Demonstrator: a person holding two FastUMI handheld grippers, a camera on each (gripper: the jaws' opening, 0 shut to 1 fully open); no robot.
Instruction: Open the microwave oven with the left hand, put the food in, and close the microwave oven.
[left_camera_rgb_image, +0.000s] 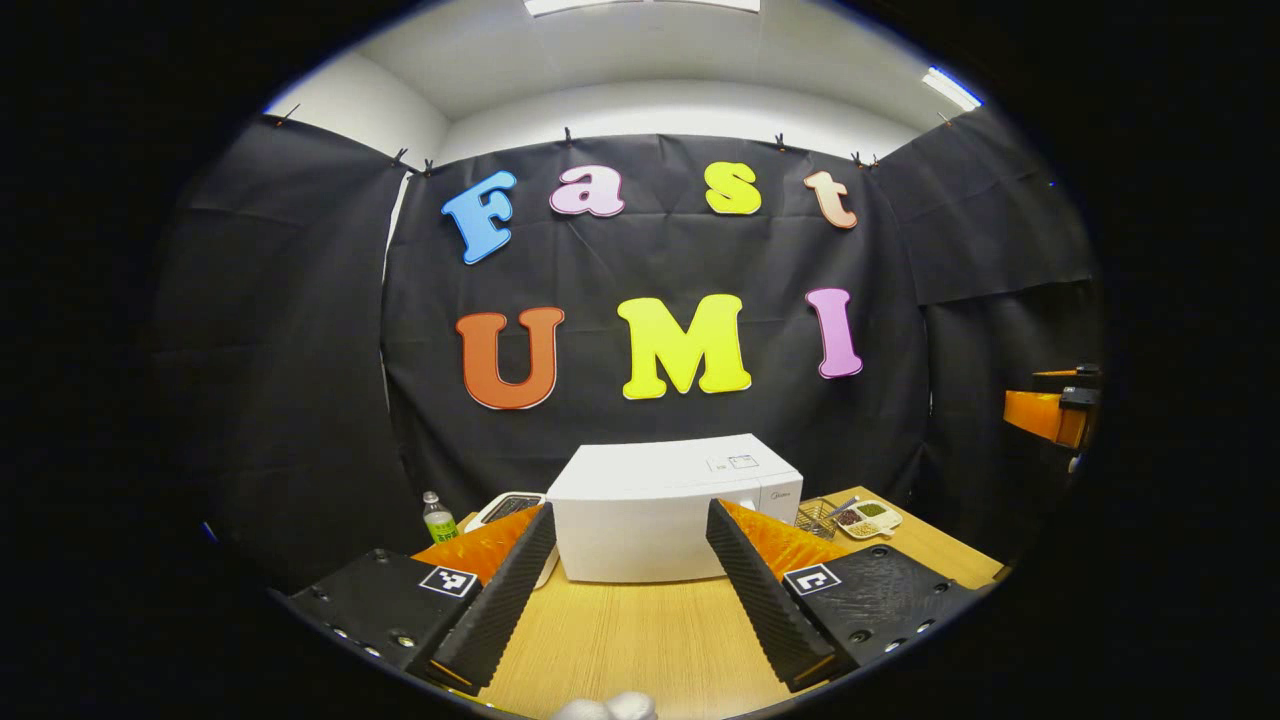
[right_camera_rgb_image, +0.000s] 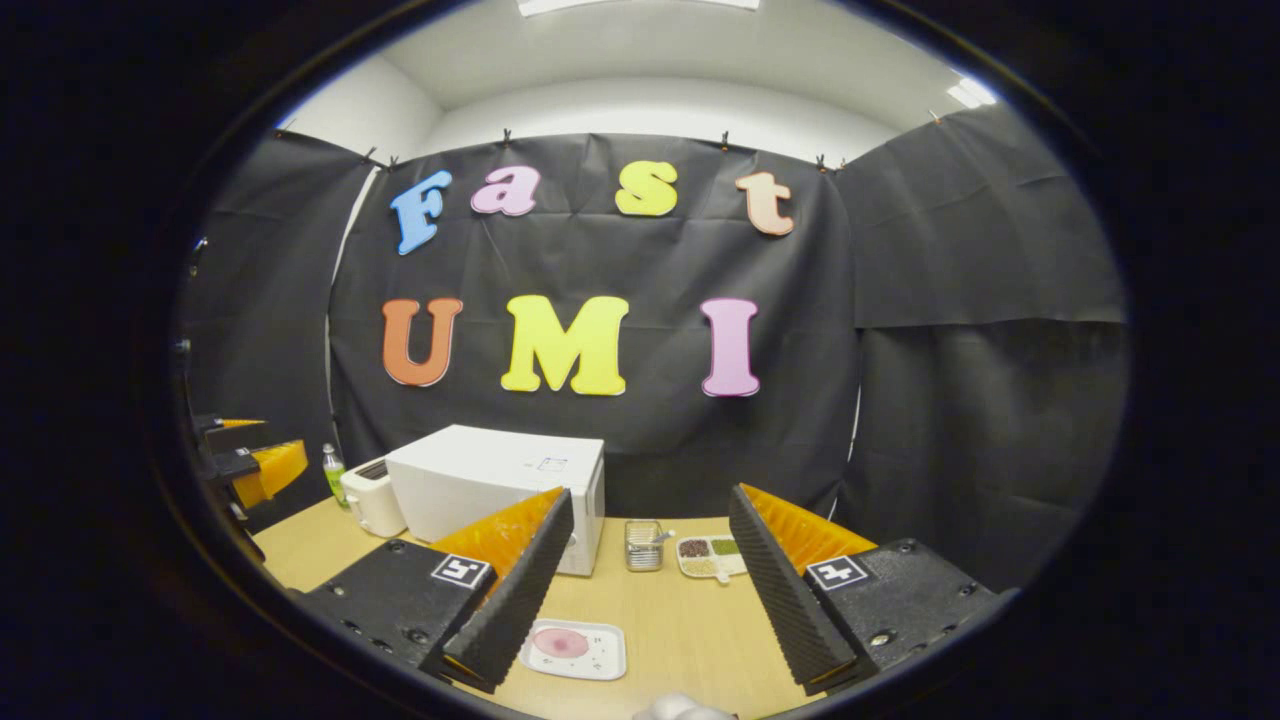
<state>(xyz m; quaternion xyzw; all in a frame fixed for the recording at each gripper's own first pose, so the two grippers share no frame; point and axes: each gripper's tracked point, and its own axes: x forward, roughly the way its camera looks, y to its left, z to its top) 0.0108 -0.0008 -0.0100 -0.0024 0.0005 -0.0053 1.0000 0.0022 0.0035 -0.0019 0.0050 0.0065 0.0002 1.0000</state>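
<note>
The white microwave oven (left_camera_rgb_image: 672, 505) sits on the wooden table (left_camera_rgb_image: 640, 640), near the back wall, and its door is shut. In the left gripper view, the left gripper (left_camera_rgb_image: 632, 535) is in front of the microwave oven and well apart from it. Its two fingers are spread wide with nothing between them, and the microwave oven shows in the gap.

In the right gripper view, the right gripper (right_camera_rgb_image: 650, 525) is also in front of the microwave oven (right_camera_rgb_image: 500, 485), but more to its right side. Its fingers are wide apart too and hold nothing. The food (right_camera_rgb_image: 561, 642), a round pink piece, lies on a small white plate (right_camera_rgb_image: 573, 650) on the table in front of the microwave oven, just beside the right gripper's left finger (right_camera_rgb_image: 515, 585) and not touching it.

To the right of the microwave oven stand a small wire basket (right_camera_rgb_image: 643, 545) and a white tray with little food parts (right_camera_rgb_image: 712, 556). To the left of the microwave oven is a white toaster (right_camera_rgb_image: 370, 497), and past that a small bottle with a green label (right_camera_rgb_image: 332, 472). The left gripper (right_camera_rgb_image: 250, 462) shows far to the left of the microwave oven in this view.
</note>
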